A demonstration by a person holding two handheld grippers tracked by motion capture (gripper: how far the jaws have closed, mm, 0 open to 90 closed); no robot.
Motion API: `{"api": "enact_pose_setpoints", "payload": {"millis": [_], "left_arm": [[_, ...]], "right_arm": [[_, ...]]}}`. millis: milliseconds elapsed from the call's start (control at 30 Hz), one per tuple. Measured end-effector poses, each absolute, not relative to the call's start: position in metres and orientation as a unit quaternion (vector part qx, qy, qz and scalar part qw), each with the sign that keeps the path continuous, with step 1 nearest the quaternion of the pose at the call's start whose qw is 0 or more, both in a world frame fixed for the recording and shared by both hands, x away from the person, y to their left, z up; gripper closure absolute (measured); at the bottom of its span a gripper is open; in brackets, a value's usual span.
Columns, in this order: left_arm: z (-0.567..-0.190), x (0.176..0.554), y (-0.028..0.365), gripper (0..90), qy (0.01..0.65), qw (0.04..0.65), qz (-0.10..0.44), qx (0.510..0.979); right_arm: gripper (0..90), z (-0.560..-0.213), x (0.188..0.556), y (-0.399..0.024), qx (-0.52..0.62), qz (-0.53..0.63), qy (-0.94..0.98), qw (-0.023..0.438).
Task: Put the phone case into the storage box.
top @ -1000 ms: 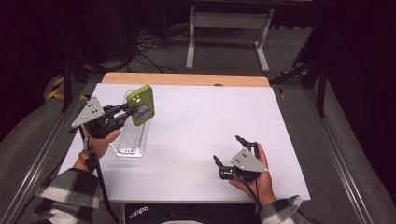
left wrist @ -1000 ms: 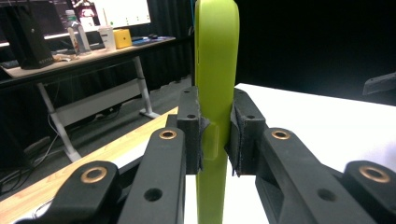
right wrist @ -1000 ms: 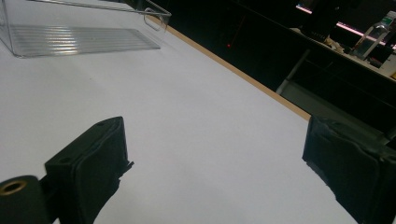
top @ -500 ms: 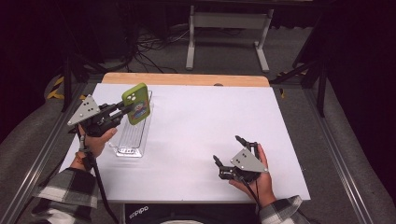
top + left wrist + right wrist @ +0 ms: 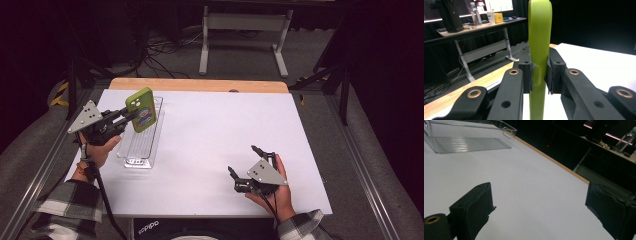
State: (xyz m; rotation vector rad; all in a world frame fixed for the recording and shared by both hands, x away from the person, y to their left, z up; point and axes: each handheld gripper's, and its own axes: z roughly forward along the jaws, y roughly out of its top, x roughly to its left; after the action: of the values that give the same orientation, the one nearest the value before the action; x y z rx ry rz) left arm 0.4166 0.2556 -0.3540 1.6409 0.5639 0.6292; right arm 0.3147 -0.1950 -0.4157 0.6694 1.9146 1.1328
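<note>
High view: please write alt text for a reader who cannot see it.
The left hand-held gripper holds a green-cased phone upright above a clear plastic tray on a white table. The right hand-held gripper rests open near the table's front edge, holding nothing.

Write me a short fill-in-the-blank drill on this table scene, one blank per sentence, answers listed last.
1. The left gripper is shut on a phone in a ____ case.
2. The phone is held above the clear plastic ____.
3. The right gripper rests by the table with its jaws ____.
4. The strip along the table's far edge is bare ____.

Missing words: green; tray; open; wood
</note>
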Motion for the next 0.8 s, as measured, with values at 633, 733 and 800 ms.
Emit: {"api": "enact_pose_setpoints", "payload": {"millis": [633,733,800], "left_arm": [[-0.362,0.425,0.262,77.5,0.26,0.59,0.269,0.715],[-0.363,0.427,0.263,77.5,0.26,0.586,0.273,0.717],[-0.365,0.428,0.263,77.5,0.262,0.585,0.27,0.718]], "right_arm": [[7.8,-0.415,0.315,-0.195,0.26,0.444,0.759,0.4],[7.8,-0.415,0.315,-0.195,0.259,0.445,0.758,0.4],[7.8,-0.415,0.315,-0.195,0.259,0.445,0.759,0.399]]}}
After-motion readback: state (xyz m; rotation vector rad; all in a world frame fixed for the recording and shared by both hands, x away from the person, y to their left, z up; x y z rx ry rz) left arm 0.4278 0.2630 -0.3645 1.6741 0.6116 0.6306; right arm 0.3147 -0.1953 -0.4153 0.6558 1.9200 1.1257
